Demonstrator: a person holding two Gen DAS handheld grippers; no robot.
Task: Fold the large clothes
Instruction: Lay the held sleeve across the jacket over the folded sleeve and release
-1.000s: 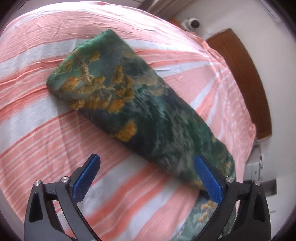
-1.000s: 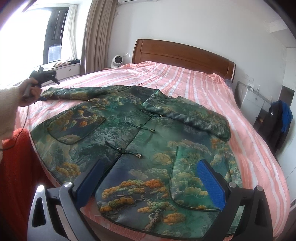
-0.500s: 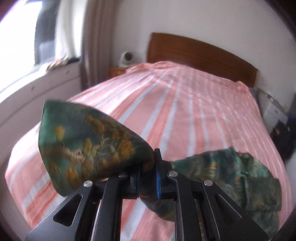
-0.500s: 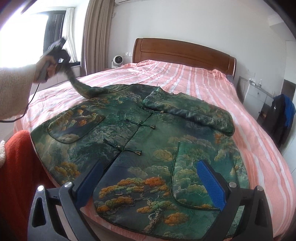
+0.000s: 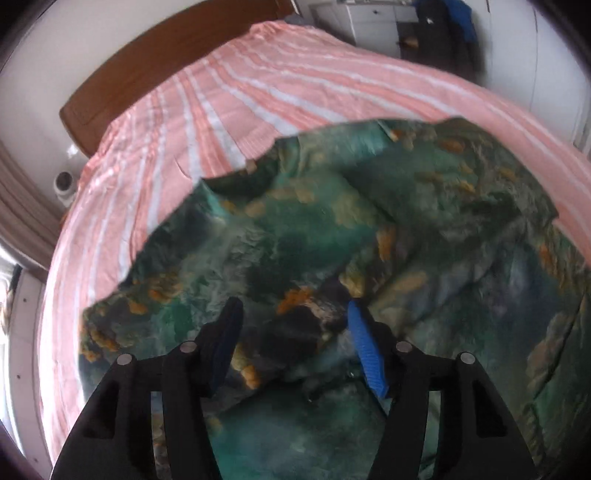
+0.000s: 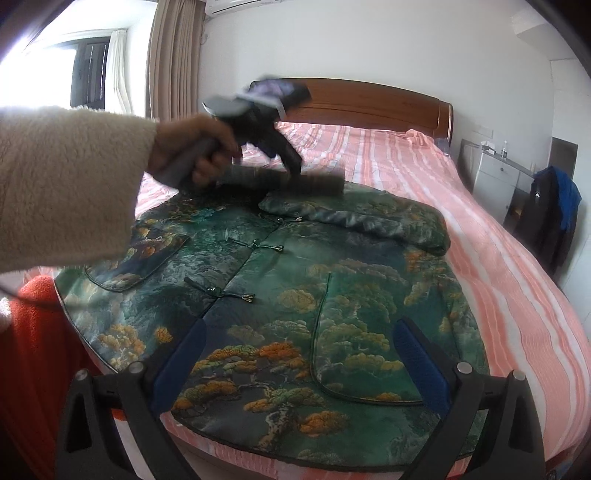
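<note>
Now the left hand-held gripper, half-open above the jacket, has released the sleeve; right one gapes empty.

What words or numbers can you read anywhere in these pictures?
None: no readable text shows in either view.
The green jacket has only trees and clouds woven in, no letters.
The air conditioner above the curtain shows no readable brand.
The small things on the white cabinet are too tiny to read.
</note>
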